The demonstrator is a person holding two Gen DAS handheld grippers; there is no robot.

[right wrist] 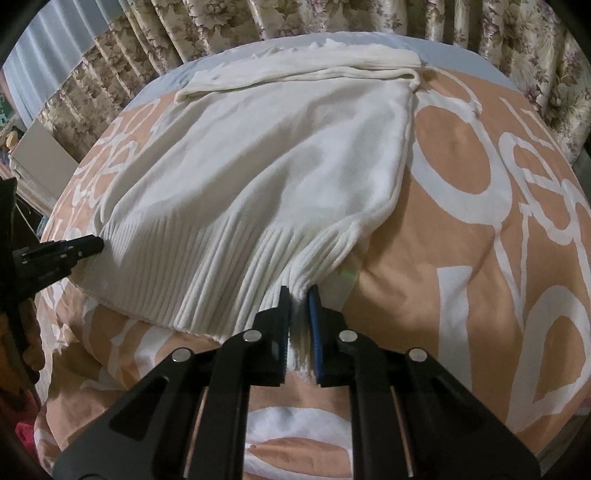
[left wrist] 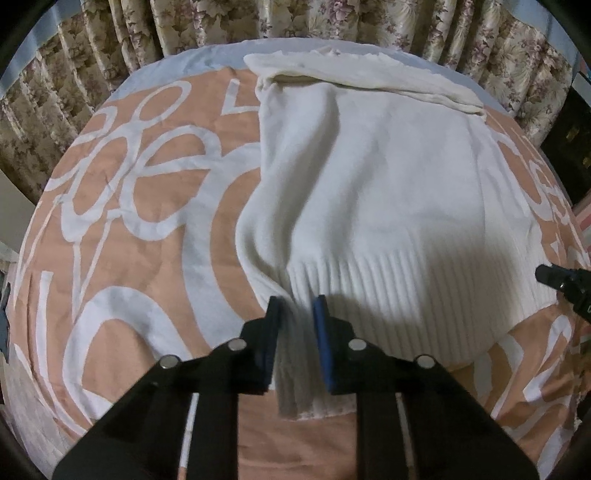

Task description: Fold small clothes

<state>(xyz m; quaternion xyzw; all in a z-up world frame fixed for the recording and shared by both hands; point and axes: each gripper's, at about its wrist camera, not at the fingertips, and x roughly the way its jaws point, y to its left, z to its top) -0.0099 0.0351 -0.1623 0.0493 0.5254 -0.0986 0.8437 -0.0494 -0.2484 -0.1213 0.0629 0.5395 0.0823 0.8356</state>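
Both grippers are clamping the sweater's (left wrist: 369, 177) ribbed hem. Left gripper (left wrist: 298, 306) is pinching the hem's left corner, with bunched knit showing between its nearly closed jaws. Right gripper (right wrist: 298, 293) is squeezing the hem's right corner, jaws almost touching. Cream and knitted, the sweater is lying spread on the bedspread (left wrist: 147, 206), its folded collar end at the far side. Floral curtains (right wrist: 332, 18) are hanging beyond the sweater.

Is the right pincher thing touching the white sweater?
Touching. In the right wrist view, the right gripper has its jaws closed on the ribbed bottom edge of the white sweater, and the knit bunches up between them.
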